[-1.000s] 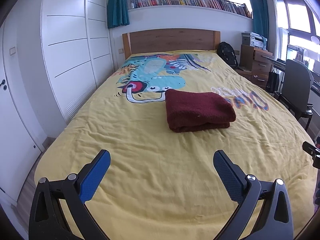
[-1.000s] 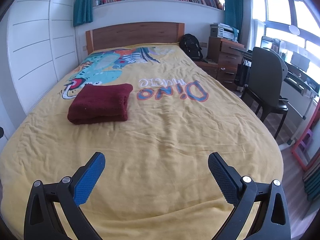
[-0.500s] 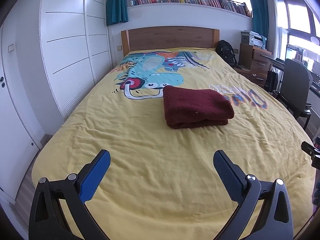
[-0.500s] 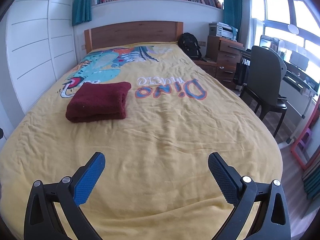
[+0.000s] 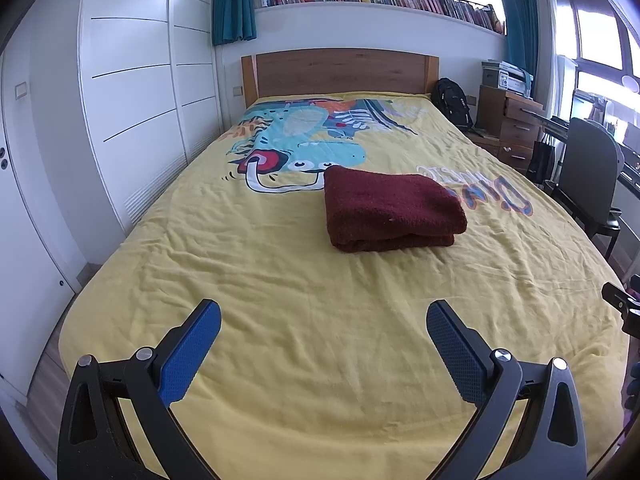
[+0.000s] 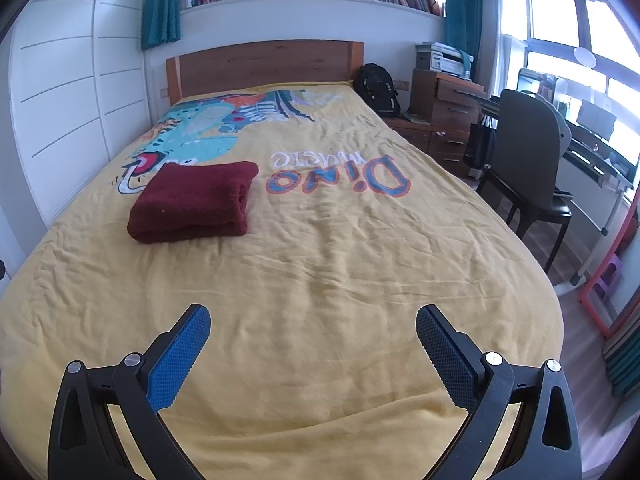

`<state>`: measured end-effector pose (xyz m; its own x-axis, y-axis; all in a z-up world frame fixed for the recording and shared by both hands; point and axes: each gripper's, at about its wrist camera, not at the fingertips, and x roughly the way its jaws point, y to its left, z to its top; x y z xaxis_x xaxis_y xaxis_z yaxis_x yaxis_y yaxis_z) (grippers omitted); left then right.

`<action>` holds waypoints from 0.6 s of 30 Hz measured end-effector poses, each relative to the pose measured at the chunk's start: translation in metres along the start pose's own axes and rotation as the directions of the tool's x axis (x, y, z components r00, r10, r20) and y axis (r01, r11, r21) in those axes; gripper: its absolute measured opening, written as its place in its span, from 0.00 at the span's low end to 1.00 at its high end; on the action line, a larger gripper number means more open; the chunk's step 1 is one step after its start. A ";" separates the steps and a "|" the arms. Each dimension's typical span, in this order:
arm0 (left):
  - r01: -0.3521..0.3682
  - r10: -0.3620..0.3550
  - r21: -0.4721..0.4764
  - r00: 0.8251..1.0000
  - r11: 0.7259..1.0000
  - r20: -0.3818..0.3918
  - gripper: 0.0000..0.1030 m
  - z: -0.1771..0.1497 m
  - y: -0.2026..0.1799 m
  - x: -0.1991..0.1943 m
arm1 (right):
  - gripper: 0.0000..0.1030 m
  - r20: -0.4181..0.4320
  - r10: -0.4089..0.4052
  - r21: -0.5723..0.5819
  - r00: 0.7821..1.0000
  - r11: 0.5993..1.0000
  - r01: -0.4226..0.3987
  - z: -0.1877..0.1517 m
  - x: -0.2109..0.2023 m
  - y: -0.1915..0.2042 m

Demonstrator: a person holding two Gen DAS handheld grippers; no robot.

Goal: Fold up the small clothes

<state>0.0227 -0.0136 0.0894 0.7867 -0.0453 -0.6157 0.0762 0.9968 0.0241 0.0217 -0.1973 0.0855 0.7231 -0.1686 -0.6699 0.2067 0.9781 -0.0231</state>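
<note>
On the left stands a white wardrobe (image 5: 132, 92), running along the side of the bed (image 5: 280, 264), which is covered by a yellow spread printed with a cartoon dinosaur. The left gripper (image 5: 322, 316) hangs over the near end of the bed with its blue-padded fingers (image 5: 188, 356) spread wide apart and nothing between them. Ahead of it, and slightly to its right, the folded dark red garment (image 5: 390, 210) lies flat on the spread, its far left corner overlapping the dinosaur print. It looks like a fleece or towelling piece, though the fabric is hard to tell at this distance. In the right wrist view the same garment (image 6: 196, 202) sits to the left of the printed "Dino" lettering, well apart from the right gripper (image 6: 312, 318), whose fingers also stand wide apart and empty above the spread. Further right, beside the bed, are a black backpack (image 6: 378, 88), a wooden drawer unit (image 6: 448, 116) and a dark chair (image 6: 528, 160).
</note>
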 end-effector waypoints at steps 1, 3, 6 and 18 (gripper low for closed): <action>0.000 0.000 -0.001 1.000 1.000 0.001 0.99 0.000 0.000 0.000 | 1.00 0.000 0.000 0.000 1.000 1.000 0.000 0.000 0.000 0.000; 0.003 -0.003 0.000 1.000 1.000 0.001 0.99 0.000 0.001 0.000 | 1.00 -0.002 0.000 0.000 1.000 1.000 0.000 0.000 0.000 0.000; 0.003 -0.003 -0.002 1.000 1.000 0.002 0.99 0.000 0.001 0.000 | 1.00 -0.002 -0.002 0.001 1.000 1.000 0.002 -0.001 0.000 -0.001; 0.003 -0.003 -0.005 1.000 1.000 0.002 0.99 0.000 0.000 0.000 | 1.00 -0.008 -0.002 0.003 1.000 1.000 0.002 -0.004 0.002 -0.004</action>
<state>0.0221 -0.0131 0.0892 0.7877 -0.0488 -0.6141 0.0757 0.9970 0.0179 0.0197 -0.2007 0.0813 0.7177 -0.1695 -0.6754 0.2099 0.9775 -0.0223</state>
